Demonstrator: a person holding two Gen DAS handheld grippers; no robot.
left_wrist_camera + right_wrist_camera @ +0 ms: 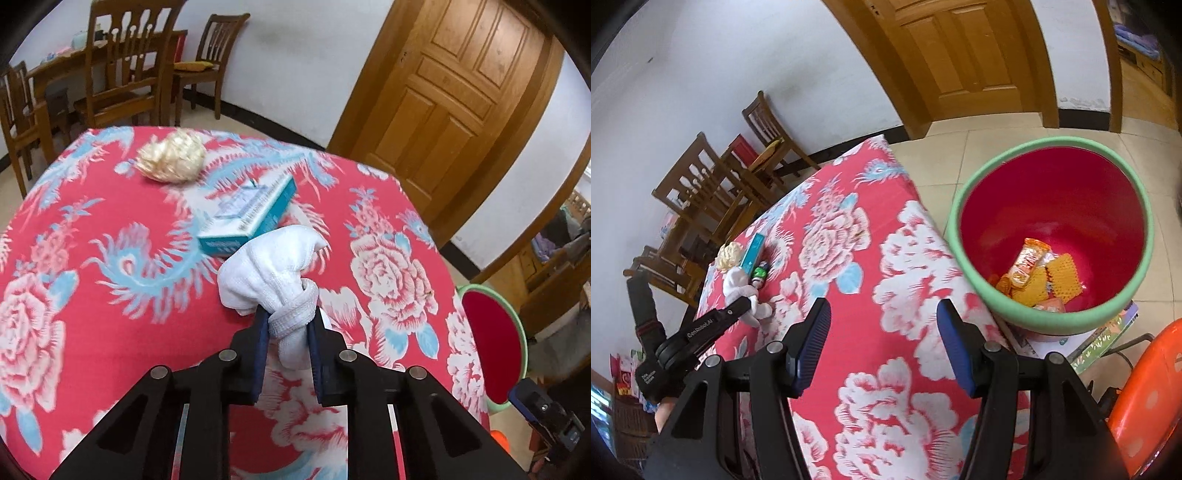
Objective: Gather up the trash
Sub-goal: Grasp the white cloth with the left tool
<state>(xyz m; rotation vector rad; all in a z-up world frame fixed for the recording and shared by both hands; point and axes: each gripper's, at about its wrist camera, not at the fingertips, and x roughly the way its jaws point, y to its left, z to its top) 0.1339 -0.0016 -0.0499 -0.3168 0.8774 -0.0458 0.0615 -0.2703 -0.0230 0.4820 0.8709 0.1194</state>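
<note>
Blue fingers (260, 354) of the left gripper (286, 325) squeeze a knotted white cloth (271, 273) just above the red flowered tablecloth (110, 295). Blue fingers (812, 343) of the right gripper (882, 345) stand apart with nothing between them. Past the cloth lies a flat teal box (247, 216), then a crumpled cream paper ball (171, 157). Beside the table stands a red bin with a green rim (960, 206), with orange wrappers (1038, 275) inside.
</note>
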